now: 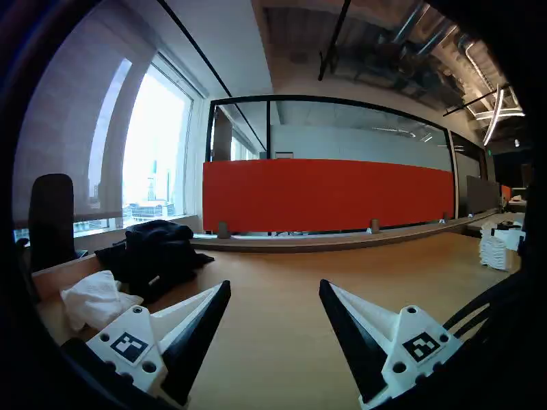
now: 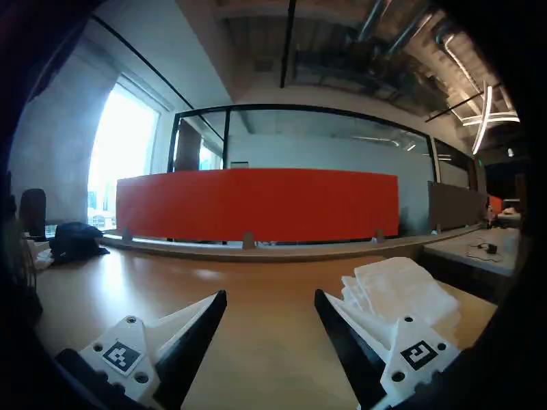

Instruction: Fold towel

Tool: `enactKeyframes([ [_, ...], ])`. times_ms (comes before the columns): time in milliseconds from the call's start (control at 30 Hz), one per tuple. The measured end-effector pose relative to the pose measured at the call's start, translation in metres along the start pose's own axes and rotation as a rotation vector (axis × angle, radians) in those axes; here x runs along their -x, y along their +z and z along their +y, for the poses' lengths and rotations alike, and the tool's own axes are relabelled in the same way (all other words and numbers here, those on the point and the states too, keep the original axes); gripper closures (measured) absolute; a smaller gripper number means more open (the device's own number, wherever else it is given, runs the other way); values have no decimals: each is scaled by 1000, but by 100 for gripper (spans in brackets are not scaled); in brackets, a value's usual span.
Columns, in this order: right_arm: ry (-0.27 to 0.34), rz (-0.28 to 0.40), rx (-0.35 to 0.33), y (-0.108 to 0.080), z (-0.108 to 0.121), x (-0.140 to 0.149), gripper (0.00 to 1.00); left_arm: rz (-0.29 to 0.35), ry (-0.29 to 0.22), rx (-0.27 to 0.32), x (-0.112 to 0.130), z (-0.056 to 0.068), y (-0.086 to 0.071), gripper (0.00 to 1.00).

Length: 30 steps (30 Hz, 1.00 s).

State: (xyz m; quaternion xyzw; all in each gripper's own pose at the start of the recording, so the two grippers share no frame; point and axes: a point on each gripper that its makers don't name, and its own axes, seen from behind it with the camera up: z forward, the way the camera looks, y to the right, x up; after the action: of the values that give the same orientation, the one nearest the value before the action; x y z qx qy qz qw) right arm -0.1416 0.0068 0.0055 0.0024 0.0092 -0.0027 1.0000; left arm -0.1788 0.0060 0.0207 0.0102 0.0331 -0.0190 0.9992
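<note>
A crumpled white towel (image 1: 96, 299) lies at the left end of the wooden table (image 1: 287, 273), just left of my left gripper (image 1: 275, 287). That gripper is open, nothing between its fingers. A stack of folded white towels (image 2: 403, 290) sits on the table at the right, close beside the right finger of my right gripper (image 2: 270, 295), which is also open and holds nothing. The same stack appears far right in the left gripper view (image 1: 502, 246).
A heap of black cloth (image 1: 154, 253) lies behind the crumpled towel, seen far left in the right gripper view (image 2: 75, 240). A red divider panel (image 1: 328, 195) runs along the table's far edge. A dark chair back (image 1: 51, 219) stands at the left by the window.
</note>
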Motion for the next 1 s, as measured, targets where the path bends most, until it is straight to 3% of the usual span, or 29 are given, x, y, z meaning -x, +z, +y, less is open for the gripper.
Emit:
enactKeyframes([
  [1000, 0, 0, -1, 1, 0, 2, 1, 0, 0, 0, -1, 0, -1, 4],
])
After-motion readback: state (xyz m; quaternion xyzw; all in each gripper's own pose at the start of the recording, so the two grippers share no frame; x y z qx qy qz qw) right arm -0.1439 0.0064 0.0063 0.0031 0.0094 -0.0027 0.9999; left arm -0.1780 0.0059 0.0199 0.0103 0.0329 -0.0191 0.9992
